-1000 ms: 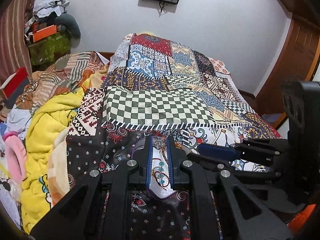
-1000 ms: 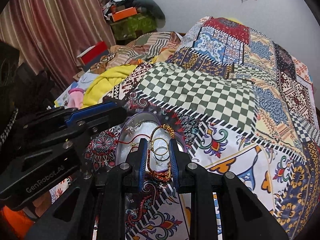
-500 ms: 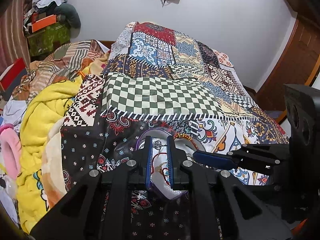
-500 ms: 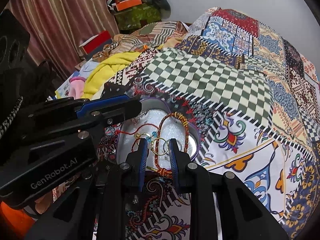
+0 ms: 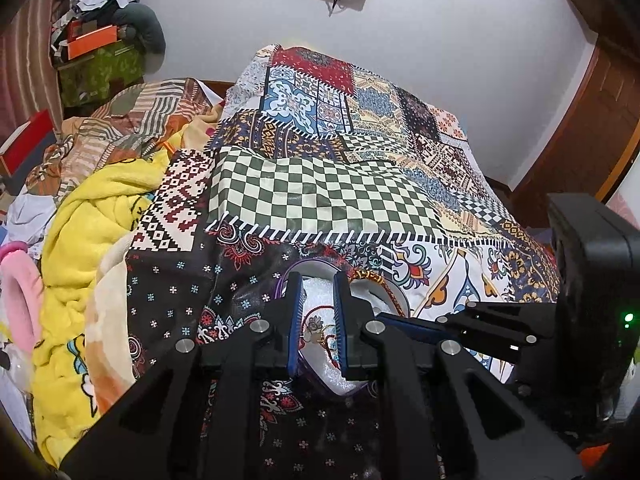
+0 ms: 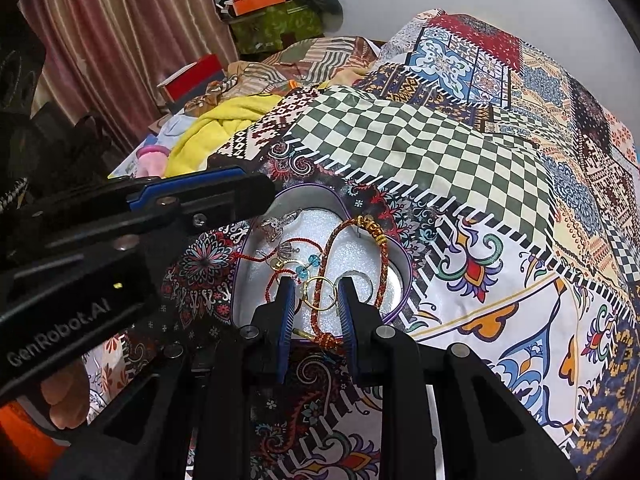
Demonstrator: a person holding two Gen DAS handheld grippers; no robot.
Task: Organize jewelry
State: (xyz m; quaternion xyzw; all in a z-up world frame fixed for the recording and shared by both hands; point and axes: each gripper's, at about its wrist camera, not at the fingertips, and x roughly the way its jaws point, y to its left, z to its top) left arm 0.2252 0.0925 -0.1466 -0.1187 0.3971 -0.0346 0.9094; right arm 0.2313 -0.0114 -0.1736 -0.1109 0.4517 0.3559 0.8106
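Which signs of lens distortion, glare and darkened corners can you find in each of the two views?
Left wrist view: the wooden door bows into a curve at the right edge, and the corners go black. Right wrist view: the curtain leans and bends, the heart-shaped tin shows bright sheen on its white lining, and a dark ring frames the picture. Both stay fairly sharp.

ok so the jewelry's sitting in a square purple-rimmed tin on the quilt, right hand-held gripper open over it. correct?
Not square. The right wrist view shows a heart-shaped purple-rimmed tin on the quilt. The jewelry is in it, and the right hand-held gripper is open over it.
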